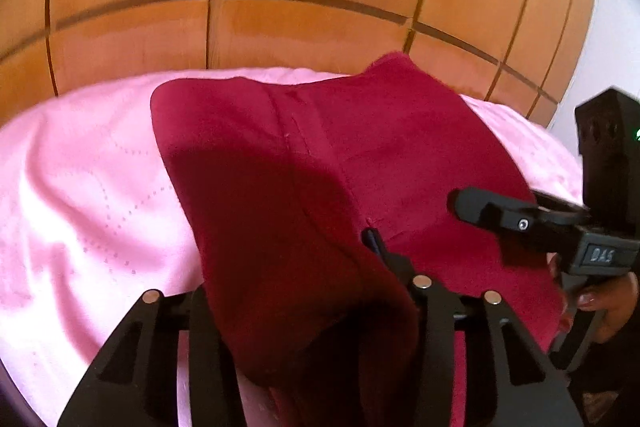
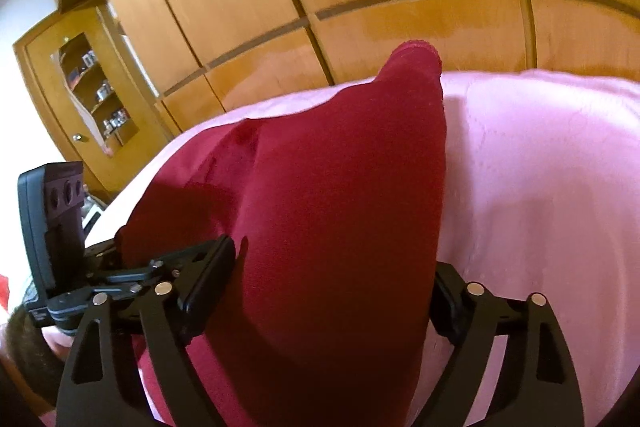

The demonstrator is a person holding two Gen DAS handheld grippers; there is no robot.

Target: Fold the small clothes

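Red garment (image 1: 304,163): on pink bedspread (image 1: 80,187), near edge raised for folding, clamped in left tongs (image 1: 308,311); right tongs (image 2: 320,291) straddle it, grip uncertain.

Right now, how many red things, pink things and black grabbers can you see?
Red: 1, the garment
Pink: 1, the bedspread
Black: 2, the left gripper and right gripper
Total: 4
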